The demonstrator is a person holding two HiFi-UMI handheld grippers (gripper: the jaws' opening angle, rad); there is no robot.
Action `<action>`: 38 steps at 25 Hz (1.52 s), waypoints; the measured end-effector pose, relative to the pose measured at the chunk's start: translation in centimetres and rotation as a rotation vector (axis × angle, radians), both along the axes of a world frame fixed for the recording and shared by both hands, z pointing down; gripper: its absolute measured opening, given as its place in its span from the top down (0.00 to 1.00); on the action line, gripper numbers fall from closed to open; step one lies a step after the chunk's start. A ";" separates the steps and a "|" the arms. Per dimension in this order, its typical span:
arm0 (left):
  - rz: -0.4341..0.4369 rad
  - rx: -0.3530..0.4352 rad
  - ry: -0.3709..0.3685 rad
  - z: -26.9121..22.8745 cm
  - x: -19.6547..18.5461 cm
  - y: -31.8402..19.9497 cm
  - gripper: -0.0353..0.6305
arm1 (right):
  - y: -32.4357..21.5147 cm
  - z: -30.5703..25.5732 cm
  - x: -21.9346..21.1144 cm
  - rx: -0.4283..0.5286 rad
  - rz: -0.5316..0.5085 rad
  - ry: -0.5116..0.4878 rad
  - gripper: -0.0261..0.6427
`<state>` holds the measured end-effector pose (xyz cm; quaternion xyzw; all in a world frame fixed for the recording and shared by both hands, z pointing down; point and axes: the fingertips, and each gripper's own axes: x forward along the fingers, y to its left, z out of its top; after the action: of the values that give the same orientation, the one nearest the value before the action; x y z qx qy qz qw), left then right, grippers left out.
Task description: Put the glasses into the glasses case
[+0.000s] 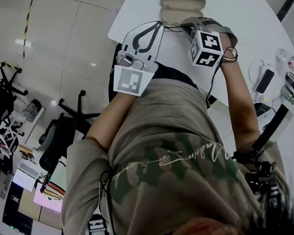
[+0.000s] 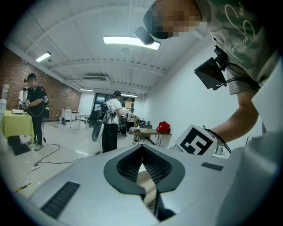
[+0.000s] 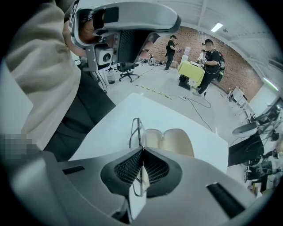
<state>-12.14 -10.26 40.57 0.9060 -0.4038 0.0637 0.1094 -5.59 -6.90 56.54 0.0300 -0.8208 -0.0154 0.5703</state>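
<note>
White desk (image 1: 239, 2) in an open workshop, with a brick wall and other people far behind. Your right tool (image 3: 142, 154) is pressed together on the glasses (image 3: 135, 131). The thin metal frame stands on edge between the jaws and rises past their tips. Whether the pads bear on the rim or on a lens cannot be told.

Just beyond those tips, slightly to their right, lies the glasses case (image 3: 170, 141). It is open, both cream halves face up, and nothing is in it. Holding the glasses edge-on and in line with the case should let you lower them straight into the nearer half.

Your left tool (image 2: 142, 152) has its jaws pressed together with nothing between them. It tilts up toward the ceiling lights, just to the left of the right tool and apart from the case. There it is out of the approach path, and it could steady the case if the shell slides.

The glasses are not yet in the case, and the placing step appears to be at hand. Risk: a temple arm may catch the case rim.
</note>
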 end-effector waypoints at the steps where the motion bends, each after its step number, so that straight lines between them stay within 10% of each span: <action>1: -0.004 -0.003 0.002 0.0 -0.1 0.1 0.94 | -0.1 -0.1 -0.1 0.004 0.000 -0.002 0.94; 38: -0.030 0.039 0.024 0.4 1.8 -3.3 0.94 | -2.6 1.0 0.0 -0.021 0.064 -0.027 0.94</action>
<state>-10.29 -13.60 40.94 0.9025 -0.4172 0.0432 0.0977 -5.56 -9.46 57.59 0.0502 -0.8271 0.0119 0.5597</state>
